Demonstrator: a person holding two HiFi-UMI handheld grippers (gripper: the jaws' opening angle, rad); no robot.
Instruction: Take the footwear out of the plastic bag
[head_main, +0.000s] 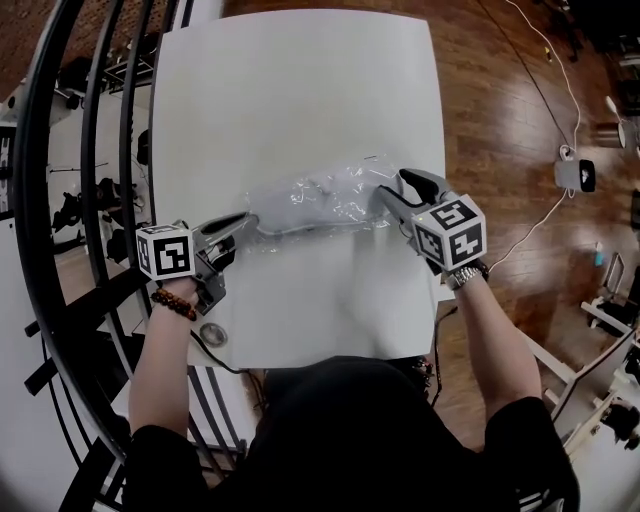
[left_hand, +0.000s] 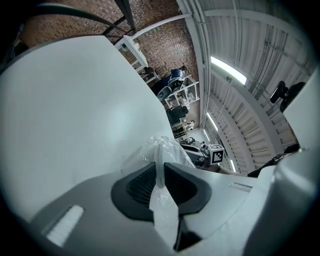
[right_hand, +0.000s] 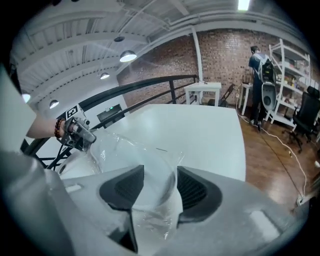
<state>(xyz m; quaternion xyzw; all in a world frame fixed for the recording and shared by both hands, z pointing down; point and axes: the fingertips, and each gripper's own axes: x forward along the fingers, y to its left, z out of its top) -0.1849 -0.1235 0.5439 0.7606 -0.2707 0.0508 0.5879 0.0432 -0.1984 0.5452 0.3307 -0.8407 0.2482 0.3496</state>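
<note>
On the left, the left gripper (left_hand: 159, 166) is squeezed tight on a thin end of the plastic bag (head_main: 318, 200). A strip of the clear film sticks out between its dark pads (left_hand: 142, 185). The bag lies on the white table (head_main: 300, 90) and reaches from one gripper to the other. It is shiny and full of crinkles. I cannot make out the footwear through the film. Nothing like a shoe lies out on the table, so I think it is still inside the bag. On the right, the right gripper (right_hand: 160, 172) has its jaws wide apart. The other end of the bag sits loosely between them, and they are not pinching it. So only one end of the bag is really held. A few things could go wrong from here. If the left side pulls now, the whole bag may just slide over the table, and the footwear would stay inside. The film is thin and slippery, so it could slip out of the left pads or rip. If the right jaws close on the film alone, they may pinch the bag closed and miss the footwear. This end is also near the right edge of the table, so the footwear could fall to the floor if it comes out fast.
</note>
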